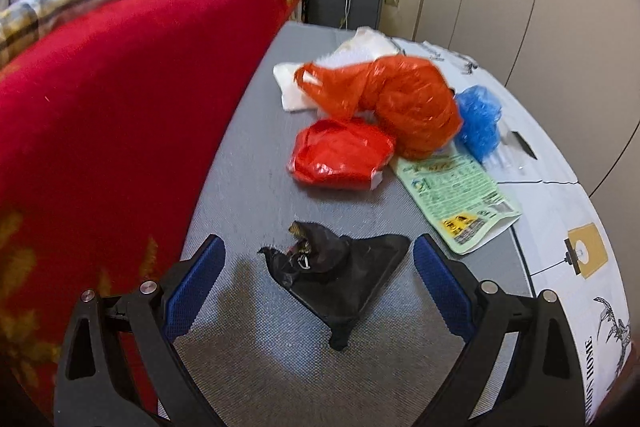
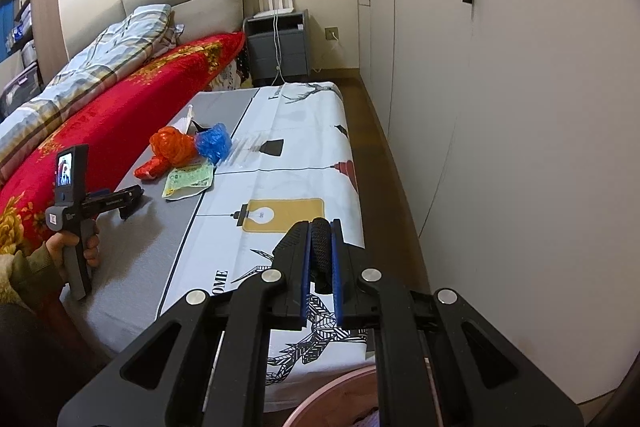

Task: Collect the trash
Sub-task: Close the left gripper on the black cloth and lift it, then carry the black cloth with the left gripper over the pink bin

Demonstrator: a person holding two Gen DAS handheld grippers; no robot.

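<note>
With left gripper (image 1: 320,259) jaws apart over the black wrapper (image 1: 336,275), a limp, light film is expected; its bunched top is best pinched. Right gripper (image 2: 321,251) jaws are clamped on a dark meshed piece (image 2: 320,247).

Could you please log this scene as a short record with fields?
surface: grey mat beside a printed cloth
trash: black wrapper, red packet, orange bag, blue bag, green sachet
left gripper: open, fingers either side of the black wrapper, not pressing it
right gripper: shut on a black textured piece
bin: pink rim below the right gripper
</note>
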